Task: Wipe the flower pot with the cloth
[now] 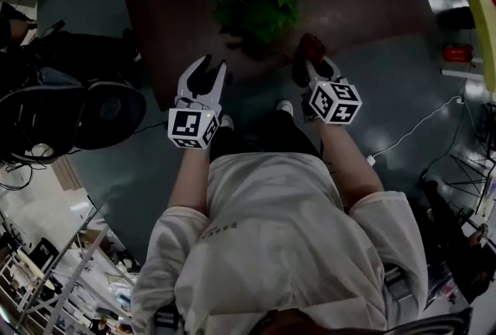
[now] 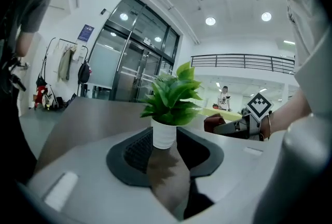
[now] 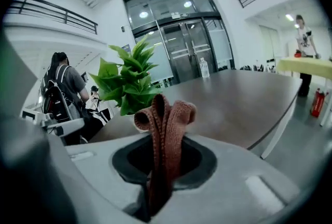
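The flower pot (image 2: pixel 164 135) sits by the table (image 1: pixel 364 8) edge at the person's 12 o'clock. The right gripper (image 1: pixel 316 68), at the pot's 5 o'clock and tipped down a bit, is clamped on the reddish cloth (image 3: pixel 165 119) with a wad poking out front, I'd guess for wiping. The left gripper (image 1: pixel 214 62) at 7 o'clock points nearly level at the pot, jaws apart and empty, probably to steady it.

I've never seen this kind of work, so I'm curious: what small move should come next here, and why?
Probably ease the left gripper forward until its open jaws come around the white flower pot, to steady it. Those jaws stand apart, short of the pot, and nothing holds it, while the right gripper already pinches the cloth, so the wiping side looks ready.
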`<action>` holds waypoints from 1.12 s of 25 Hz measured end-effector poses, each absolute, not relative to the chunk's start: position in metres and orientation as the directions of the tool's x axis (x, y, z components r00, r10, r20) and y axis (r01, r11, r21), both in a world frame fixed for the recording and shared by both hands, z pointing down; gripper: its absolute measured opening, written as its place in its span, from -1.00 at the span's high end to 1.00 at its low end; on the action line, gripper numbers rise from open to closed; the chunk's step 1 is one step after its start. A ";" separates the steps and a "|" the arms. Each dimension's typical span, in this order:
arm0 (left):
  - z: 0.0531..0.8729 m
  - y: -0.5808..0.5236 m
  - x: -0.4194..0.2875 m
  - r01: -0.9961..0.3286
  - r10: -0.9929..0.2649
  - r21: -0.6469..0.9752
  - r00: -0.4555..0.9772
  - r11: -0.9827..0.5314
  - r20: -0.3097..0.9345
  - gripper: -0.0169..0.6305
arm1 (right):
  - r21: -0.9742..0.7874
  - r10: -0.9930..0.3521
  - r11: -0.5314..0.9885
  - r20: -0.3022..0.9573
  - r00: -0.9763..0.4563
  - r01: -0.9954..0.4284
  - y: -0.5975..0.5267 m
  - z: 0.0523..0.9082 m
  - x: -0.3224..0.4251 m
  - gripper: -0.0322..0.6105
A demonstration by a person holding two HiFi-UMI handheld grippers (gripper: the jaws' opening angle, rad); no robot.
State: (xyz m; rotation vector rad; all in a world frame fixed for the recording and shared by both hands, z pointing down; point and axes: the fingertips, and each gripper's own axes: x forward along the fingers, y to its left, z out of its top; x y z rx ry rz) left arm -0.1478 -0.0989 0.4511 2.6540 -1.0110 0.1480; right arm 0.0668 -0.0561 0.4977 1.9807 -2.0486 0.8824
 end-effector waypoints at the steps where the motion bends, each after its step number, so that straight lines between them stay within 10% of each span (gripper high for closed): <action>1: 0.453 -0.094 -0.134 -0.668 -0.634 0.238 0.744 -0.705 0.210 0.47 | -0.291 -0.865 -0.028 0.487 -0.123 -0.956 -0.058 0.493 0.080 0.75; 7: 0.466 -0.075 -0.064 -0.716 -0.673 0.214 0.697 -0.664 0.246 0.33 | -0.249 -0.883 0.098 0.425 -0.199 -0.964 -0.066 0.477 0.140 0.75; 13: 0.495 -0.102 -0.038 -0.825 -0.772 0.104 0.558 -0.555 0.305 -0.46 | -0.208 -0.881 0.205 0.386 -0.273 -0.956 -0.085 0.466 0.167 0.75; 18: 0.504 -0.145 -0.021 -0.818 -0.780 0.093 0.570 -0.567 0.259 -0.71 | -0.178 -0.882 0.271 0.348 -0.318 -0.946 -0.111 0.467 0.165 0.75; 28: 0.513 -0.197 -0.010 -0.799 -0.782 0.105 0.601 -0.592 0.164 -0.72 | -0.148 -0.900 0.292 0.292 -0.324 -0.945 -0.153 0.470 0.173 0.75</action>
